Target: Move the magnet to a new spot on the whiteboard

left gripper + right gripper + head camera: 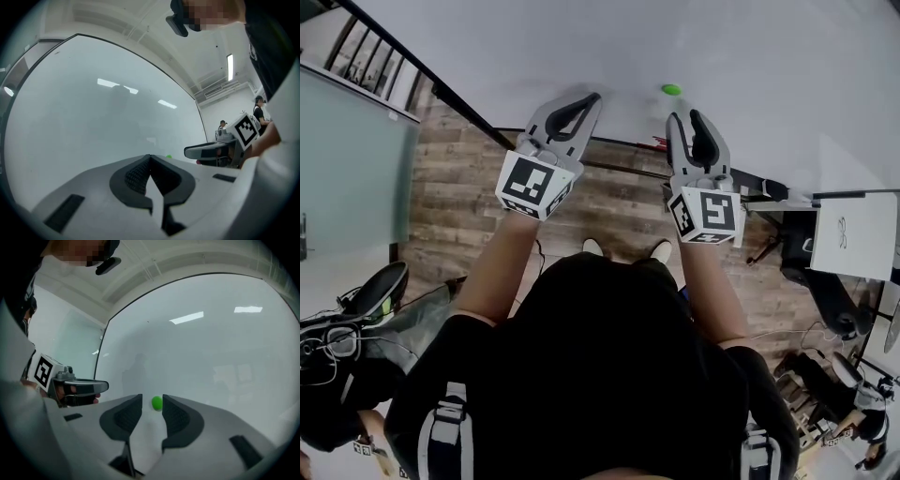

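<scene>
While both grippers are held up toward the whiteboard [741, 56], the green magnet [671, 90] sits on the board's white surface, low down near the dark frame edge.

Right gripper [685, 116]: jaws parted, nothing clasped. In the right gripper view the magnet [157, 402] shows through the gap between the two dark pads [176, 416], beyond the tips of the right gripper [151, 398] and not touching either one. The head view agrees: the magnet lies just ahead of the fingertips, slightly to their left.

Left gripper [587, 99]: jaws clenched together on nothing. In the left gripper view the pads of the left gripper [150, 158] meet along a single seam, with bare board beyond. It is raised beside the right gripper, tips near the board, well to the left of the magnet. From this view the magnet [168, 156] is only a small green speck past the closed tips, with the right gripper [206, 151] side-on further right.

Each gripper carries its marker cube at the wrist end (the left gripper [89, 386] also shows side-on at the left of the right gripper view).

Below the board, wood-plank floor [609, 202] and the person's pale shoe tips [593, 247] are visible.
</scene>
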A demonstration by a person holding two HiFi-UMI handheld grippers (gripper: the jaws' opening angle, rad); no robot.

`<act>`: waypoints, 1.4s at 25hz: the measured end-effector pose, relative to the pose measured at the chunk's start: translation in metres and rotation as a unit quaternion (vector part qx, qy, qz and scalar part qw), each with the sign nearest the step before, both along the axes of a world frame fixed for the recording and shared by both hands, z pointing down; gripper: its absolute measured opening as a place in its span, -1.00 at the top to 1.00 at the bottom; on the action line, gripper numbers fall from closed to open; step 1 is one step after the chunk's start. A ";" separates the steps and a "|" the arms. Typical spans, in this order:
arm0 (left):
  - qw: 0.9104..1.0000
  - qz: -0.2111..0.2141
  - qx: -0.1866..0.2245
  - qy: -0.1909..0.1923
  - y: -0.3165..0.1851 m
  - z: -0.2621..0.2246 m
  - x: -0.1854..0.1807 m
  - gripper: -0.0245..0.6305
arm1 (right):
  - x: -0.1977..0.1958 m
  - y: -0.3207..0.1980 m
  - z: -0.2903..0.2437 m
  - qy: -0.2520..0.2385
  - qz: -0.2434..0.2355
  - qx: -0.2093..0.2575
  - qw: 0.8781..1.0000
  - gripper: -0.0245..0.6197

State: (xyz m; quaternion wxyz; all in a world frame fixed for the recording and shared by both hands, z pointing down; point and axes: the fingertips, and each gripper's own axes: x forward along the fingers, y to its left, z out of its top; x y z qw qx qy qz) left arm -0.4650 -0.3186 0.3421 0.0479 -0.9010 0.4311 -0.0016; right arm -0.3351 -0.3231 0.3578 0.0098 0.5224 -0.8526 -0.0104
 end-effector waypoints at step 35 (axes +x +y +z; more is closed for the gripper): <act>1.000 -0.020 -0.007 -0.004 0.154 -0.023 0.124 0.91 | 0.076 0.146 -0.035 -0.010 -0.180 0.016 0.984 0.92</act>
